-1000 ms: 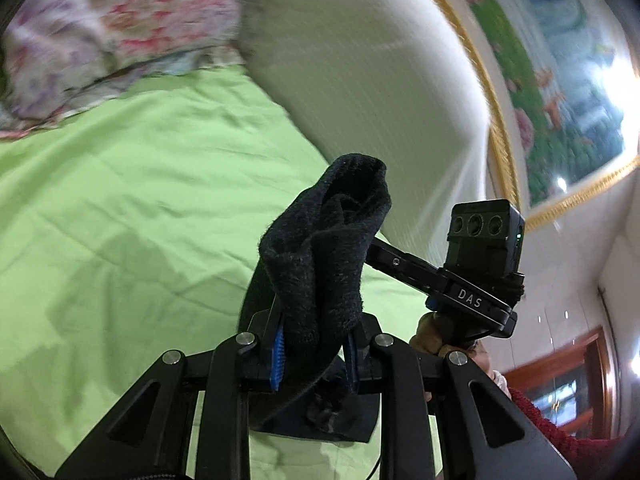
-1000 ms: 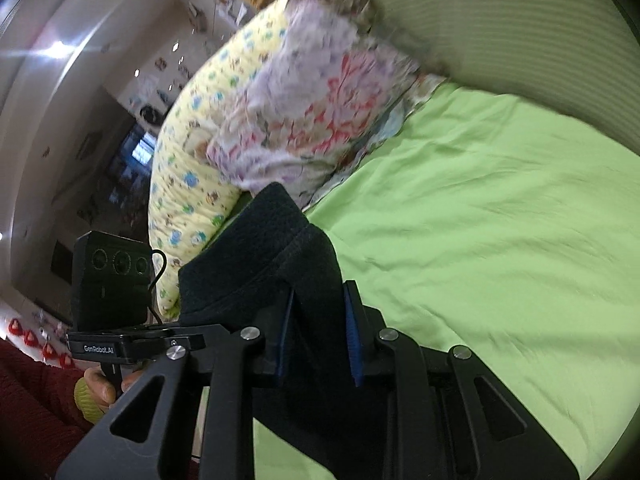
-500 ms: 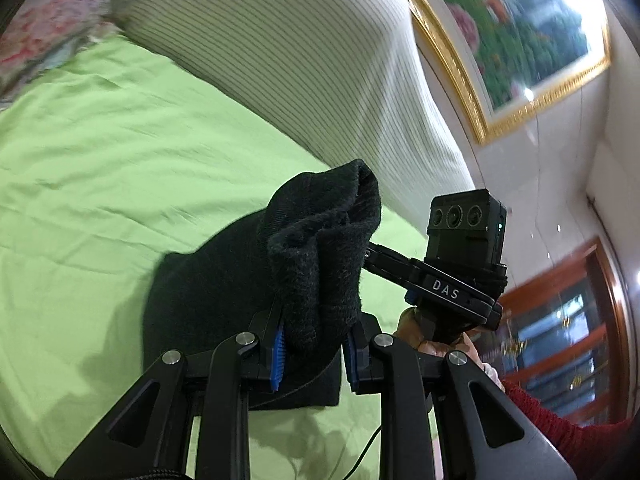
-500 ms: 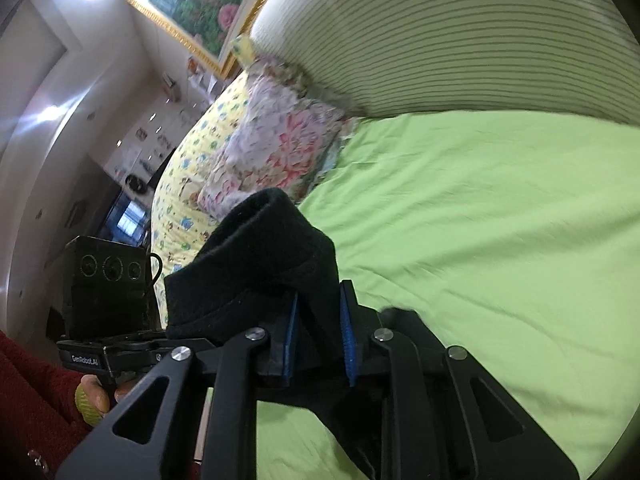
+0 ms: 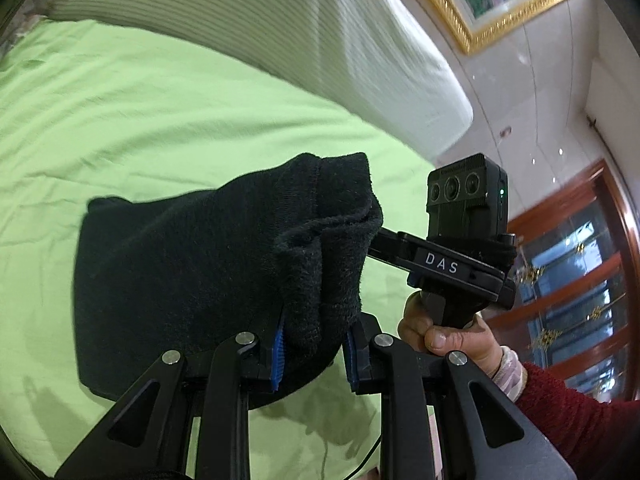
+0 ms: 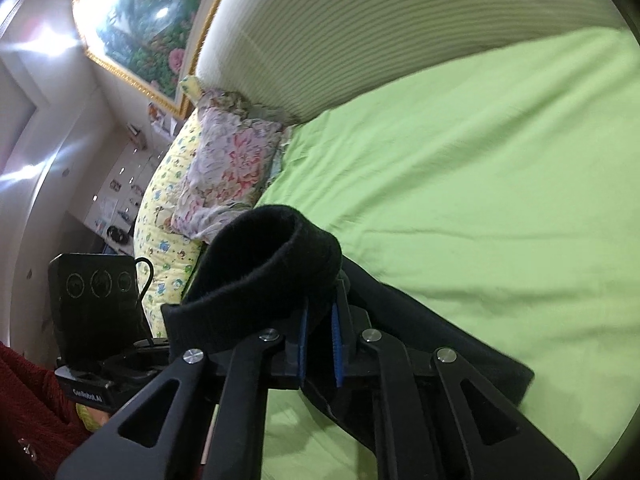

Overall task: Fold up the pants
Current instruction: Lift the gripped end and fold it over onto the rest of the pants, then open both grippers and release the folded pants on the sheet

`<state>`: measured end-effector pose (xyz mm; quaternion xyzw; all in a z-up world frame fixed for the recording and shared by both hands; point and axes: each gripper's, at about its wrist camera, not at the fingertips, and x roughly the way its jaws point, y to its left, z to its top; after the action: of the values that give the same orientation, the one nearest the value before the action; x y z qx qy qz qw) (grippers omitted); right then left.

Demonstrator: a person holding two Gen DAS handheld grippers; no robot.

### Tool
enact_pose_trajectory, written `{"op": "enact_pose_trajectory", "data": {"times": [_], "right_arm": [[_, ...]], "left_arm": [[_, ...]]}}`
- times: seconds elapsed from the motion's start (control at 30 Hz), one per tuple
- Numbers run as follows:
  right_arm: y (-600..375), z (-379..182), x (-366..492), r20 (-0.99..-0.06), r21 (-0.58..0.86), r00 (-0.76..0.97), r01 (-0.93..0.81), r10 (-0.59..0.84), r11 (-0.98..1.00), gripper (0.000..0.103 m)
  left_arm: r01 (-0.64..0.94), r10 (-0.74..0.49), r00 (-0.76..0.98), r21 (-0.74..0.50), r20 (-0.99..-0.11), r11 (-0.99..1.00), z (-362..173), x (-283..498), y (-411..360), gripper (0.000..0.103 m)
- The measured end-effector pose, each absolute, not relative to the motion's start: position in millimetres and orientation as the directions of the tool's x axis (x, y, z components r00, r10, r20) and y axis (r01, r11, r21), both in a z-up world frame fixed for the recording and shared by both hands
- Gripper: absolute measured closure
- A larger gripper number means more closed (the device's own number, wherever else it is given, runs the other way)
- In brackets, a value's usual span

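Black pants [image 5: 180, 272] lie partly folded on the green bed sheet [image 5: 140, 120]. My left gripper [image 5: 314, 354] is shut on a bunched edge of the pants, which rises above the fingers. My right gripper [image 6: 319, 344] is shut on another edge of the pants [image 6: 264, 276], which curls over its fingers; the rest of the cloth trails to the right on the sheet [image 6: 480, 200]. The right gripper's body [image 5: 464, 240] shows in the left wrist view, close beside the held cloth. The left gripper's body [image 6: 96, 300] shows in the right wrist view.
A striped cream headboard cushion [image 5: 280, 32] runs along the far side of the bed. A floral pillow [image 6: 228, 176] and a yellow patterned pillow [image 6: 168, 232] lie at the bed's left end. A framed painting [image 6: 148, 20] hangs on the wall.
Both grippers have carried the held edges forward and lower toward the bed. More of the pants now lies spread on the sheet. Both grips stay shut on the cloth.
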<state>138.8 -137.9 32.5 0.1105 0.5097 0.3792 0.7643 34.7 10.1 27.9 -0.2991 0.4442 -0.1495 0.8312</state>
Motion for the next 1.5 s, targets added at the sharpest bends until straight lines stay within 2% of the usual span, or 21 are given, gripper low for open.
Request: {"op": "enact_pose_trajectory", "data": {"times": [0.1,0.17,0.5,0.67,0.73,0.9,1.0,1.07,1.13,1.37,1.5], "right_arm": [[-148.9,25.5,136.1,-0.697,0.563,0.203,-0.439,0.688,0.7,0.094],[-156.7,22.2,134.3,-0.695,0.57,0.207,-0.425,0.689,0.703,0.099],[-191.2,6.2,126.4,-0.744,0.539,0.245,-0.33,0.622,0.775,0.099],[-210.0,5.0,120.4,-0.778,0.503,0.286,-0.251,0.559,0.827,0.099],[-216.5,7.0,117.2,-0.785,0.495,0.307,-0.211,0.538,0.843,0.099],[-221.5,10.0,107.6,-0.833,0.422,0.335,-0.127,0.44,0.897,0.097],[-224.7,13.5,103.3,-0.837,0.418,0.353,-0.08,0.417,0.905,0.088],[-228.7,16.4,100.5,-0.84,0.417,0.362,-0.048,0.405,0.908,0.06],[-230.2,22.3,95.9,-0.83,0.42,0.391,-0.03,0.398,0.907,0.046],[-216.9,44.4,88.5,-0.809,0.413,0.444,-0.035,0.384,0.91,0.032],[-197.2,47.2,88.5,-0.823,0.36,0.456,-0.042,0.338,0.932,0.026]], "left_arm": [[-0.006,-0.52,0.53,-0.616,-0.67,0.788,18.7,40.7,-5.0,0.08],[0.006,-0.522,0.509,-0.604,-0.684,0.797,13.1,44.1,-17.9,0.08],[0.041,-0.512,0.43,-0.55,-0.744,0.834,-10.6,78.8,-53.9,0.08],[0.041,-0.506,0.399,-0.537,-0.764,0.843,-17.1,94.3,-66.8,0.069],[0.046,-0.522,0.389,-0.55,-0.759,0.834,-17.8,94.7,-67.2,0.055],[0.06,-0.544,0.373,-0.565,-0.752,0.823,-16.3,96.4,-71.9,0.046],[0.048,-0.557,0.375,-0.585,-0.741,0.81,-12.9,93.2,-61.3,0.044],[0.032,-0.554,0.387,-0.59,-0.737,0.807,-10.8,90.5,-51.5,0.042],[0.013,-0.55,0.406,-0.597,-0.73,0.802,-7.3,87.1,-39.5,0.041],[-0.094,-0.493,0.489,-0.605,-0.72,0.791,1.0,77.3,15.5,0.035],[-0.17,-0.452,0.512,-0.602,-0.73,0.78,-3.2,75.8,40.2,0.031]]}}
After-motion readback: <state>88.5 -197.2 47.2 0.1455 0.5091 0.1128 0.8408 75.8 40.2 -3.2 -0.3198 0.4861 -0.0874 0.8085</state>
